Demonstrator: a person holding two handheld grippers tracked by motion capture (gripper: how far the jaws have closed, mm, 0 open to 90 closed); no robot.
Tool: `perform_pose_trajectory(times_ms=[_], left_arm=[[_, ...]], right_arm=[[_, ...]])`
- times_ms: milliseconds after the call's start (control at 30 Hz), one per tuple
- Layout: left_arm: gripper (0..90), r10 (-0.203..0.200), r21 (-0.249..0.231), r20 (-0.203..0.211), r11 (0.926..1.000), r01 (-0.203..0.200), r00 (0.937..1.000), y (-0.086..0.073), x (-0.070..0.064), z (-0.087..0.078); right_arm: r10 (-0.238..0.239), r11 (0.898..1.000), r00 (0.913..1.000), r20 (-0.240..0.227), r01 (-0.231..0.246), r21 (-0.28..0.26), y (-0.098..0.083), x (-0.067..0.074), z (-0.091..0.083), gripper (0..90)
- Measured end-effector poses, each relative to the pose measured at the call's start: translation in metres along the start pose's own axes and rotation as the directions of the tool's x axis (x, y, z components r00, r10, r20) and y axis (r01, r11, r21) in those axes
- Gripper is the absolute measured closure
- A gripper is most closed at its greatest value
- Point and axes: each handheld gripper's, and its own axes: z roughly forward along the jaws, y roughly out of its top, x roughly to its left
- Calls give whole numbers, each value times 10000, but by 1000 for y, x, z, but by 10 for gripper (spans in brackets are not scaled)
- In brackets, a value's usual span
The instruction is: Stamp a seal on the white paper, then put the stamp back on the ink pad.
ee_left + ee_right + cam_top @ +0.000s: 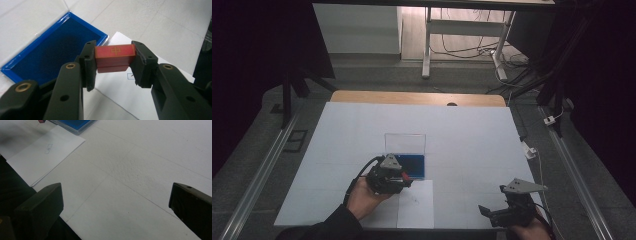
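Your left tool (pixel 115 62) is closed on one red rectangular block (pixel 115 58), its two jaws pressing the block's short ends, so the block spans the gap between them with a gold cross mark facing up. You hold that block in the air just beside the blue tray (pixel 50 53), over the corner of the white paper sheet (pixel 140 82) that lies against the tray's near side. In the high view the left tool (pixel 404 179) sits at the tray's (pixel 414 165) near edge, with the tray's clear lid (pixel 405 143) standing upright along its far side. Your right tool (pixel 492 212) is wide apart and holds nothing; in its own view the two jaws stand at the frame's sides with bare bench (pixel 140 170) between them, well apart from the tray (pixel 75 124) and from the sheet (pixel 42 152). The right tool hangs close to the bench's near edge, far to the right of the tray. The white bench (pixel 472 145) lies bare beyond the tray and to both sides of it, as far as its wooden far edge. Count one block, one tray with one lid, one small printed box (pixel 48 148) on the paper, and two tools.
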Motion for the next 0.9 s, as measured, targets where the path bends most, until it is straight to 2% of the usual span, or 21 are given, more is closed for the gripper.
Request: perform_pose_trajectory(times_ms=[500,900], left_arm=[[579,-389,-278,-254,9989,382,9989,2,19,-14],[579,-636,-387,-395,9973,621,9972,5,31,-14]], right_arm=[[-16,10000,10000,2,16,46,0,0,0,0],[-21,9999,10000,37,21,110,0,0,1,0]])
